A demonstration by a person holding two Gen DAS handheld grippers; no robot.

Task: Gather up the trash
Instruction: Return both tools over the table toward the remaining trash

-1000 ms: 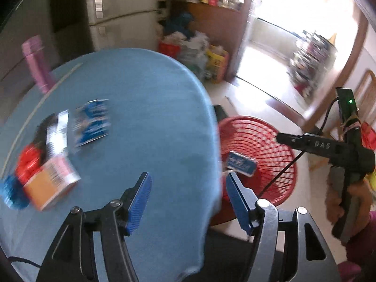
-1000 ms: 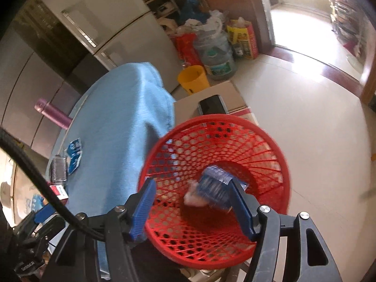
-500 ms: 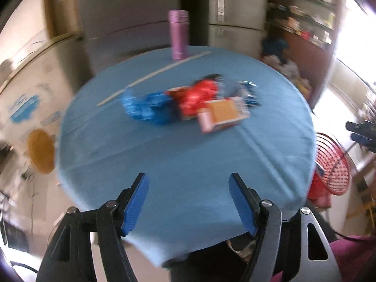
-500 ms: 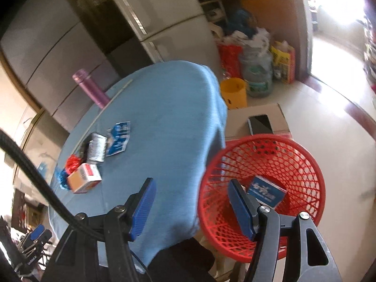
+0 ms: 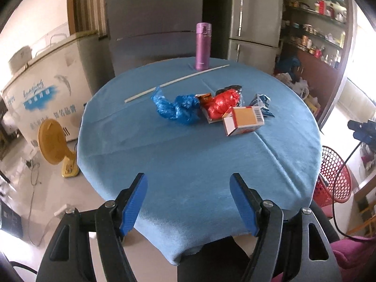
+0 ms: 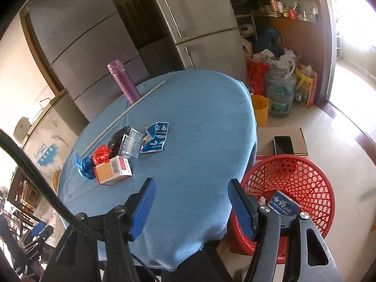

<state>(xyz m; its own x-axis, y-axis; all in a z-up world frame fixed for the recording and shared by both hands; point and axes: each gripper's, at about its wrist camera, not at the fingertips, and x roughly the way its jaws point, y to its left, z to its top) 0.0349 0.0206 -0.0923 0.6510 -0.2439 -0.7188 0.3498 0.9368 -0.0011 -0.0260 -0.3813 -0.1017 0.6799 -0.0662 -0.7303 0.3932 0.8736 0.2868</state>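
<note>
Trash lies in a cluster on the round blue table [image 5: 188, 159]: a crumpled blue bag [image 5: 178, 109], a red wrapper [image 5: 221, 104], an orange and white carton [image 5: 243, 121] and blue and white packets [image 6: 156, 137]. The carton also shows in the right wrist view [image 6: 112, 170]. A red mesh basket [image 6: 305, 178] stands on the floor to the table's right and holds a blue box [image 6: 284, 206]. My left gripper [image 5: 188, 202] is open and empty over the table's near edge. My right gripper [image 6: 190, 206] is open and empty between table and basket.
A purple flask [image 5: 203, 45] and a long white stick [image 5: 176, 83] sit at the table's far side. A cardboard box with a phone [image 6: 283, 144] is behind the basket. A yellow fan [image 5: 52, 145] stands left; fridges, bags and a water jug [image 6: 279, 98] stand behind.
The blue box left my right gripper and now lies in the basket. The right gripper rose and swung toward the table. The left gripper turned from the basket side to face the trash cluster.
</note>
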